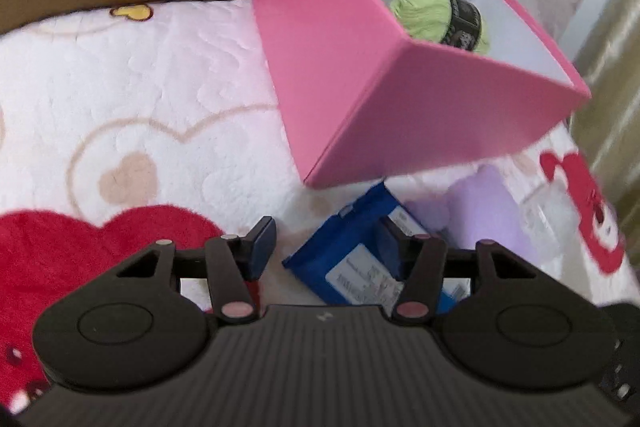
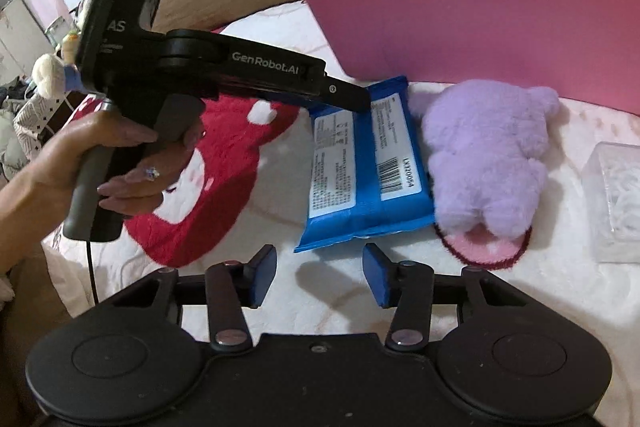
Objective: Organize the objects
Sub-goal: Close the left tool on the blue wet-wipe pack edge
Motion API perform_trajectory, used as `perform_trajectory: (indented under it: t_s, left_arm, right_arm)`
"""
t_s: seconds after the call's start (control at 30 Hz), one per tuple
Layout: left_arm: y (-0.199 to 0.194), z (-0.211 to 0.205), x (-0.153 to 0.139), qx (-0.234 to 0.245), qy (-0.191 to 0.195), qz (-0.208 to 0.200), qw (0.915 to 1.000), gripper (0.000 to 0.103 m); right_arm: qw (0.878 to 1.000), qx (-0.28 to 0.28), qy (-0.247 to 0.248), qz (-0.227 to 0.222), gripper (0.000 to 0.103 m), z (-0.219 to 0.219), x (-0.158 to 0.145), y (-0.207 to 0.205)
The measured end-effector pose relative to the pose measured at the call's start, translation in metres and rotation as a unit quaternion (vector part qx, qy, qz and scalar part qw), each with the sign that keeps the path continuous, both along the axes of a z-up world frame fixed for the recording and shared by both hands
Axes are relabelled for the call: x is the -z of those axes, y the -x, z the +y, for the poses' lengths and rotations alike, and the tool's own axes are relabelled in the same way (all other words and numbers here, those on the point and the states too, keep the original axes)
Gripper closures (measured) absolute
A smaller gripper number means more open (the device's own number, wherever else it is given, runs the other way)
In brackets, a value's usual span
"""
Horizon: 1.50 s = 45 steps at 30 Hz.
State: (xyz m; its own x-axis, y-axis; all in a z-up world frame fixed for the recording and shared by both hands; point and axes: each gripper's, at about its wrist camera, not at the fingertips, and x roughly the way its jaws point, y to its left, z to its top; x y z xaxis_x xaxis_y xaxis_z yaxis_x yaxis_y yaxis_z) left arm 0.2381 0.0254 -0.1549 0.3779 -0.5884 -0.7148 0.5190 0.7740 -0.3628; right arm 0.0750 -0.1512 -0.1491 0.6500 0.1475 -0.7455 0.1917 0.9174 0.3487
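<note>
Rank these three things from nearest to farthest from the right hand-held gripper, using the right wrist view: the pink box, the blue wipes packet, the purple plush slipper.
1. Blue wipes packet: just ahead of the right hand-held gripper, near centre.
2. Purple plush slipper: ahead and to the right, beside the packet.
3. Pink box: at the back, behind both.

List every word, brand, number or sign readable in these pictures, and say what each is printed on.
"GenRobot.AI": white print on the side of the black left handheld tongs.
"AS": end of a cut-off word on those tongs' black upright camera block.
"LX320094", uncertain: beside the barcode on the blue plastic wipes packet.
White label panels on the packet: too small to read.
Black band on the green yarn ball: blurred, unreadable.
</note>
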Motion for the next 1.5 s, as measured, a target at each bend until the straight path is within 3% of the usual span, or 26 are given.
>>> perform_trajectory:
  t_s: [0.3,0.37,0.43,0.5,0.57,0.7,0.83,0.87,0.97,1.13,1.23,1.4,1.5]
  left_arm:
    - [0.026,-0.002,-0.01,0.009,-0.004,-0.013,0.9999,0.074]
    - [0.033,0.004,-0.014,0.004,0.008,0.005,0.9999,0.079]
    - [0.04,0.01,-0.017,0.015,0.039,0.053,0.9977,0.084]
    - [0.052,0.007,-0.017,0.021,0.036,0.068,0.9968,0.084]
    - [0.064,0.0,-0.018,0.024,-0.006,0.05,0.9984,0.084]
    - [0.06,-0.002,-0.023,0.011,-0.028,0.018,0.9994,0.084]
    - [0.038,-0.001,-0.019,-0.035,-0.066,-0.009,0.9972,0.05]
    - [0.032,0.001,-0.016,-0.047,-0.069,-0.021,0.9963,0.048]
    - [0.022,0.006,-0.009,-0.049,-0.059,-0.008,0.997,0.048]
    - [0.025,0.011,-0.009,-0.034,0.004,0.025,0.9991,0.05]
    - [0.024,0.007,-0.004,-0.036,-0.004,0.027,0.999,0.05]
    - [0.021,0.004,-0.002,-0.047,0.015,0.041,0.9979,0.05]
    - [0.028,0.0,-0.004,-0.037,0.007,0.034,0.9987,0.058]
  right_arm:
    - [1.0,0.024,-0.014,-0.005,0.061,-0.019,0.0,0.003]
    - [1.0,0.022,-0.013,0.0,0.061,-0.02,-0.001,0.006]
    - [1.0,0.01,-0.005,0.005,0.061,-0.018,-0.007,0.007]
    - [1.0,-0.002,0.008,0.008,0.061,-0.013,-0.015,0.012]
    - [0.999,-0.012,0.032,0.019,0.061,-0.01,-0.022,0.016]
    - [1.0,-0.004,0.024,0.018,0.06,-0.013,-0.019,0.019]
    - [1.0,0.01,0.003,0.003,0.06,-0.017,-0.014,0.019]
    - [1.0,0.015,0.005,0.002,0.06,-0.017,-0.012,0.017]
    - [1.0,0.021,-0.007,-0.007,0.06,-0.022,-0.006,0.016]
    - [0.998,0.037,-0.047,-0.012,0.058,-0.033,-0.005,0.015]
    - [0.998,0.036,-0.049,-0.014,0.061,-0.033,-0.003,0.013]
    - [0.999,0.032,-0.028,-0.013,0.064,-0.028,0.002,0.011]
    - [0.999,0.031,-0.025,-0.014,0.065,-0.028,0.0,0.012]
